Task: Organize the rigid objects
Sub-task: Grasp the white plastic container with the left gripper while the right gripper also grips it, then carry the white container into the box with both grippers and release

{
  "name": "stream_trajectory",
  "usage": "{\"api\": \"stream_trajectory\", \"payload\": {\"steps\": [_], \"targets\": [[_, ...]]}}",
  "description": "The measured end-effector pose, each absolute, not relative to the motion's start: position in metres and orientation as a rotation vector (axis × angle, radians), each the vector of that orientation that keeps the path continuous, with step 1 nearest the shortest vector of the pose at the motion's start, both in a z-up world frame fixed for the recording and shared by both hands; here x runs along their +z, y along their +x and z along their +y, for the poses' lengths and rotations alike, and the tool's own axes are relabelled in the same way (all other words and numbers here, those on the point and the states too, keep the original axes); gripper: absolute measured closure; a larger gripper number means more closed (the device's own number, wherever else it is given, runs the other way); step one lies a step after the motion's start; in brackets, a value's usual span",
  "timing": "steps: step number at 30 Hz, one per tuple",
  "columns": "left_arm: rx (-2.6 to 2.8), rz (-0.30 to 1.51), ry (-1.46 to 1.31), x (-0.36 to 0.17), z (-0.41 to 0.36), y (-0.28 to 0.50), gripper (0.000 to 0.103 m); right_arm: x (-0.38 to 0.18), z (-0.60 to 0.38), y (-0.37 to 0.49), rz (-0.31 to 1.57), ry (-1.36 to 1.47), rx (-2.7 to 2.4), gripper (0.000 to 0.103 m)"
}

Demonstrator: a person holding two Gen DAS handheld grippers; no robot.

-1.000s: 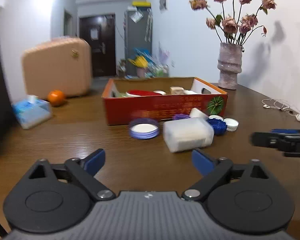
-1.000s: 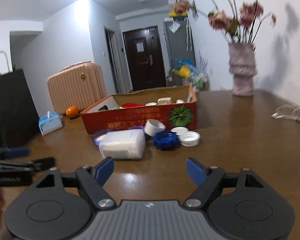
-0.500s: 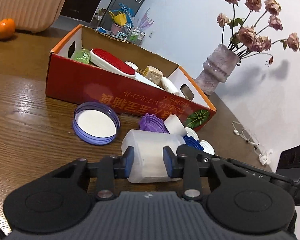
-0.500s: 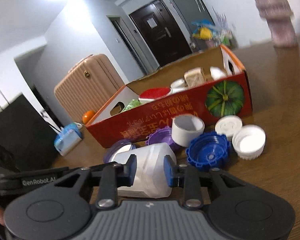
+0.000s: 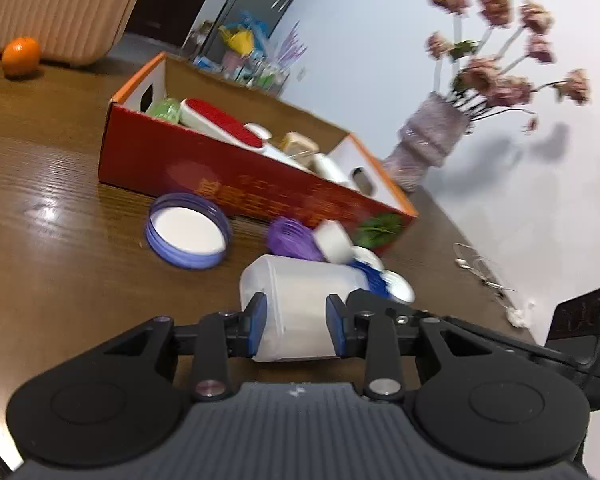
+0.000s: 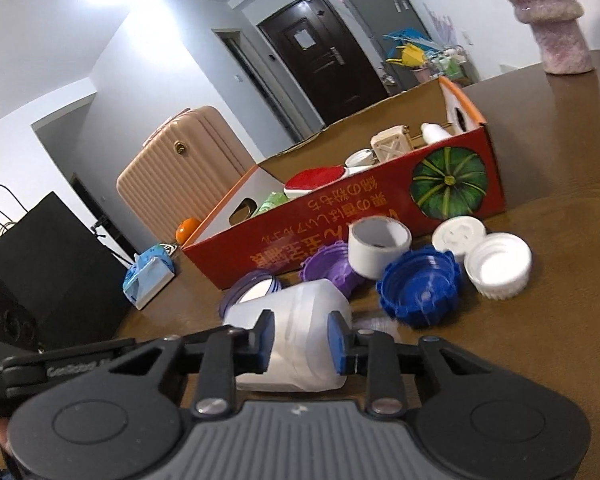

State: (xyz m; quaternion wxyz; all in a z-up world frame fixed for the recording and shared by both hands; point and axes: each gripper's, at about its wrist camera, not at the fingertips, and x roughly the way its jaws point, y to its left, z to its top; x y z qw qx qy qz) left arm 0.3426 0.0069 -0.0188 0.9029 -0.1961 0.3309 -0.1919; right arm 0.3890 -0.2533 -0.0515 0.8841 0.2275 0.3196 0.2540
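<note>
Both the left gripper and right gripper, previously wide apart, had closed, clenching the translucent white plastic jar lying on the brown wooden table.

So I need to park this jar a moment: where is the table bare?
Bare wood lies left of the purple-rimmed lid, toward the orange, and right of the white caps below the vase. Between the white jar and red box, lids crowd together.

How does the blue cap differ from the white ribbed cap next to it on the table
The blue cap is dark blue with a lobed, scalloped rim; the white ribbed cap is white with fine ridges. The blue one looks wider and sits nearer the camera. Both lie open side up on the table.
</note>
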Motion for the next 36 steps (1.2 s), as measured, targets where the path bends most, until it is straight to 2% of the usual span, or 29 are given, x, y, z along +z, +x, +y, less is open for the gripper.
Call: {"api": "stream_trajectory", "payload": {"steps": [10,17,26,36], "targets": [[-0.426,0.594,-0.392,0.01,0.019,0.236,0.071,-0.031,-0.249,0.28,0.665,0.434,0.497,0.08],[-0.433,0.528,-0.394,0.022,0.017,0.214,0.071,-0.019,-0.245,0.237,0.646,0.437,0.53,0.082],[-0.425,0.524,-0.403,0.032,0.017,0.259,0.072,-0.006,-0.251,0.245,0.601,0.452,0.505,0.087],[-0.432,0.456,-0.304,0.075,0.001,0.366,0.071,0.024,-0.249,0.332,0.531,0.459,0.48,0.087]]}}
